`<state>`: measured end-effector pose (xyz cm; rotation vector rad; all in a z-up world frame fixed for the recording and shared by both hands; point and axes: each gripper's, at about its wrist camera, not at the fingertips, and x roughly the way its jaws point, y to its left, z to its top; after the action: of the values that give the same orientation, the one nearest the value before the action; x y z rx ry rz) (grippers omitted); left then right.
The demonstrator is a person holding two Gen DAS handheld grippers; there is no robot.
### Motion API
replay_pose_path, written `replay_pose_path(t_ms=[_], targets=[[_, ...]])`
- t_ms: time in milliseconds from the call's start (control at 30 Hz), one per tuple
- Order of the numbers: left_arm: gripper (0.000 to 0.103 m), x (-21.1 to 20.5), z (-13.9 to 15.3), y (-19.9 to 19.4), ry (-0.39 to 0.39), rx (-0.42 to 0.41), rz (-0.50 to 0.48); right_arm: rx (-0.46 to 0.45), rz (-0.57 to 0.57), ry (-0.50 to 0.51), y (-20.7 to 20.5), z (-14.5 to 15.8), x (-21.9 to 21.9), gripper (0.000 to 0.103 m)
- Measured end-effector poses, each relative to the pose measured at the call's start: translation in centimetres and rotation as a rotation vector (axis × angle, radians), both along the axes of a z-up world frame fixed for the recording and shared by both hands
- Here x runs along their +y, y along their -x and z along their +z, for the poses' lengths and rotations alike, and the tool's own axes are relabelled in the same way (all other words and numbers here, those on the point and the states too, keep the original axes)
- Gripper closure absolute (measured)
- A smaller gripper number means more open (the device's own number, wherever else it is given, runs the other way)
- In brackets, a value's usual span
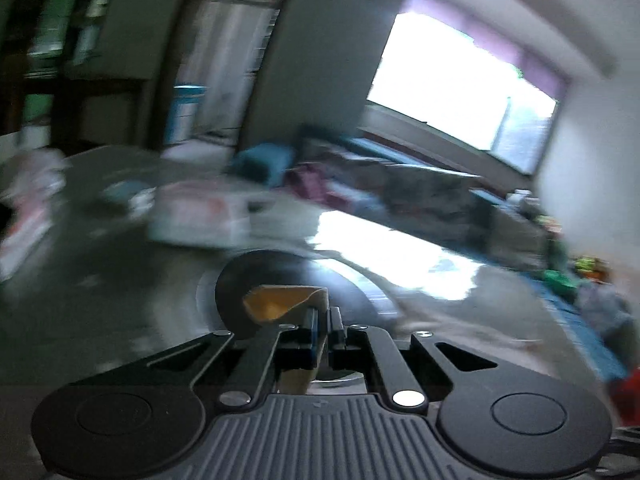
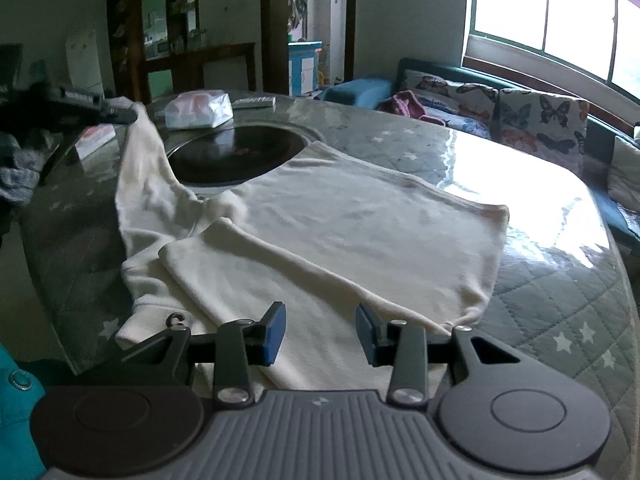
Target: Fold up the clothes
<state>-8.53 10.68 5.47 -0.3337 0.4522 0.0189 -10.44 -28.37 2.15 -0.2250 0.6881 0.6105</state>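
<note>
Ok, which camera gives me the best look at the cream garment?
The right wrist view: the cream garment lies spread across the table, sharp and nearly whole. The blurred left wrist view shows only a pinched bit in the left tool.

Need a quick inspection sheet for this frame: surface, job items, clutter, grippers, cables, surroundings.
Surface: round table with quilted star-print cover, dark disc in the middle.
Job's things: cream garment spread flat, one part lifted at far left.
Clutter: plastic-wrapped packet, flat box, book.
Grippers: left gripper shut on cream fabric, view motion-blurred; right gripper open over the garment's near edge.
Cables: nothing seen.
Surroundings: butterfly-print sofa, window, doorway.
</note>
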Motion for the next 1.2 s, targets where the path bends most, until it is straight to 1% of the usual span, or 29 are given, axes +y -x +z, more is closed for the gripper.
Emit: replay_pose_path(t_ms=[67,133,267,367,500,600,733,800,833,900,1000,1033,1133,1200], targets=[[0.098,-2.1,1.5,0.1,0.008,-0.037,-0.078,-0.009,-0.014,-0.015,0.3,0.2,-0.6,0.064],[0.098,-4.4,2.3,0.1,0.012,-0.058,-0.155,-0.013,-0.033,-0.027,0.6,0.3,-1.3,0.064],[0.098,-9.4,2.5,-0.3,0.028,-0.056,-0.317,-0.013,-0.070,-0.046,1.2,0.2,-2.8,0.064],[0.098,-12.5,1.6,-0.9,0.031,-0.034,-0.405,-0.013,-0.098,-0.060,1.6,0.2,-3.8,0.064],[0.098,-15.8,-0.2,-1.6,0.021,0.011,-0.491,-0.005,-0.139,-0.075,2.0,0.1,-5.1,0.064],[0.097,-17.3,-2.1,-2.2,0.034,0.072,-0.566,0.004,-0.161,-0.084,2.1,-0.1,-5.8,0.064],[0.095,-18.7,-4.2,-2.4,0.017,0.144,-0.629,0.019,-0.177,-0.095,1.9,-0.4,-6.0,0.064],[0.094,-18.7,-4.6,-2.1,0.002,0.151,-0.642,0.020,-0.177,-0.101,1.8,-0.3,-6.0,0.064],[0.092,-18.4,-4.6,-1.8,-0.002,0.148,-0.646,0.021,-0.177,-0.104,1.7,-0.3,-6.0,0.064],[0.088,-17.3,-4.6,-1.6,-0.015,0.135,-0.626,0.023,-0.174,-0.122,1.5,-0.1,-5.8,0.064],[0.081,-14.7,-4.2,-0.7,-0.037,0.117,-0.536,0.033,-0.169,-0.152,1.1,0.2,-5.7,0.064],[0.077,-13.5,-4.2,-0.6,-0.042,0.116,-0.500,0.040,-0.166,-0.164,0.9,0.3,-5.6,0.065],[0.075,-10.3,-4.2,-0.3,-0.063,0.123,-0.396,0.064,-0.162,-0.198,0.2,0.3,-5.2,0.065],[0.073,-8.6,-4.5,0.0,-0.067,0.137,-0.351,0.080,-0.158,-0.206,-0.3,0.0,-4.8,0.065]])
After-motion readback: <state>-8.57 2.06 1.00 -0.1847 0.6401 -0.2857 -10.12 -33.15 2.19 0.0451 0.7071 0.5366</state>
